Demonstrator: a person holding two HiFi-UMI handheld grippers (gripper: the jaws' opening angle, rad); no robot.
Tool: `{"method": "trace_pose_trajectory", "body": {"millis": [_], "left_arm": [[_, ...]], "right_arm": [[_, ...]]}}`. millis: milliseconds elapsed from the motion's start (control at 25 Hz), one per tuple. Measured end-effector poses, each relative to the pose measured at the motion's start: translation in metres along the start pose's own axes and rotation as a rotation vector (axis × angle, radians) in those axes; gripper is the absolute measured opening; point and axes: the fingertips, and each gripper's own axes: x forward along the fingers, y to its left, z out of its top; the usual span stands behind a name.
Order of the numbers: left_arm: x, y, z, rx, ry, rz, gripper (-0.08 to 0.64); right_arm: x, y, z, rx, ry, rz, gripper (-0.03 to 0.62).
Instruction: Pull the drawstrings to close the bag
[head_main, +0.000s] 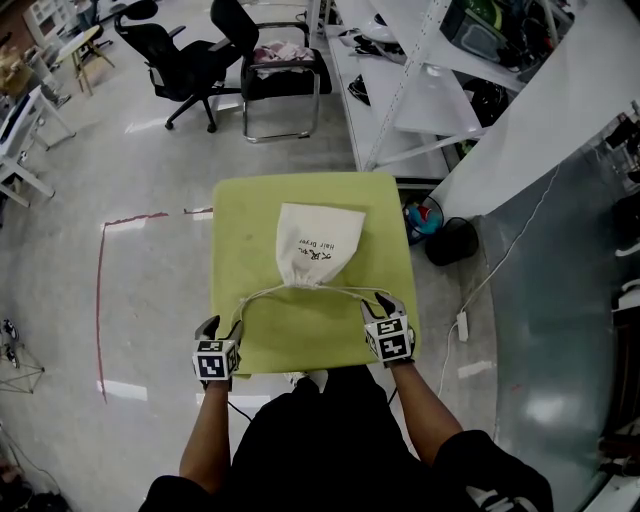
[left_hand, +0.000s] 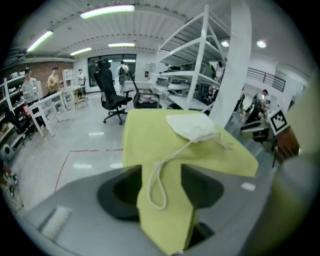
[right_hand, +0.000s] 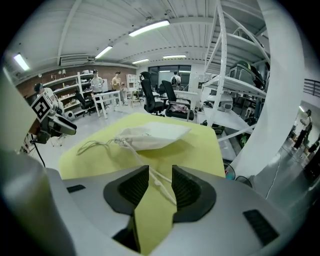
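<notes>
A white drawstring bag (head_main: 315, 245) lies flat in the middle of the yellow-green table (head_main: 300, 345), its gathered mouth toward me. From the mouth, one cord (head_main: 255, 295) runs left and another (head_main: 355, 291) runs right. At the table's front left edge my left gripper (head_main: 222, 328) is open, and the left cord's loop (left_hand: 173, 153) lies slack on the table between its jaws (left_hand: 161, 180). At the front right my right gripper (head_main: 385, 303) is open too. The right cord (right_hand: 142, 162) passes through the gap of its jaws (right_hand: 160, 182), and the pads do not press on it.
Two black office chairs (head_main: 185, 55) (head_main: 280, 70) stand on the floor beyond the table. White shelving (head_main: 400, 90) runs along the right, with a black round object (head_main: 452, 240) beside the table. Red tape (head_main: 100, 300) marks the floor at left. People stand far off.
</notes>
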Motion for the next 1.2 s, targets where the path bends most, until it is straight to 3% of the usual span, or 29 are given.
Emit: {"method": "trace_pose_trajectory", "body": {"millis": [200,400,600,880,1200], "left_arm": [[-0.022,-0.004,0.072,0.026,-0.21,0.04,0.209],[-0.039,-0.013,0.121,0.043,-0.334,0.033,0.175],[-0.06,-0.018,0.154,0.051,-0.434,0.041,0.032],[-0.079,-0.029,0.184,0.033,-0.526,-0.003,0.008],[-0.092,-0.04,0.202,0.025,-0.571,-0.032,0.008]], "right_arm": [[-0.01,-0.001,0.037,-0.015,-0.086,-0.012,0.124],[-0.024,-0.004,0.079,-0.027,-0.19,-0.028,0.1],[-0.046,-0.003,0.128,-0.041,-0.323,-0.04,0.052],[-0.084,0.005,0.188,-0.065,-0.511,-0.056,0.006],[-0.103,0.004,0.215,-0.061,-0.609,-0.06,0.006]]}}
